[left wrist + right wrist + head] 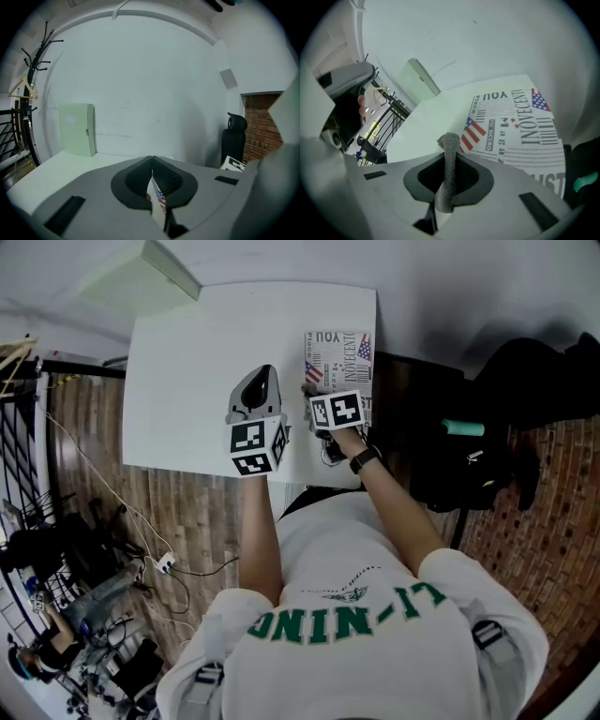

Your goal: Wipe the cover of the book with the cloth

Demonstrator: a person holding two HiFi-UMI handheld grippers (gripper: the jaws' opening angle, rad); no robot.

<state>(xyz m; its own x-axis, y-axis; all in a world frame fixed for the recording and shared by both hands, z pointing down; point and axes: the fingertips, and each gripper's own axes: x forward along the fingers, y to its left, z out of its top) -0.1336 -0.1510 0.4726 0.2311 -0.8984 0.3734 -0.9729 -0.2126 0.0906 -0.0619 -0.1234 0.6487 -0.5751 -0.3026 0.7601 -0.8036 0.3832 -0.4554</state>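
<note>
With the left gripper (pixel 263 374) closed on nothing above the white table (pixel 183 381), the book (pixel 339 357) lies flat just right of it, so the right gripper (pixel 450 157), clamping the grey cloth (pixel 448 176), should press lightly and sweep evenly across the cover.

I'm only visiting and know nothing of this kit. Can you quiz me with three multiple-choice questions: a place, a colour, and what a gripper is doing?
1. Where on the white table does the book lie?
A) near left corner B) far right part C) middle
2. What colour is the cloth?
A) red B) grey C) yellow
3. How do the right gripper jaws stand?
A) wide open, empty B) shut on the cloth C) shut on the book

Answers: 1 B, the head view shows it against the far right edge. 2 B, it is a grey knit strip. 3 B, the right gripper view shows the strip pinched between them.
</note>
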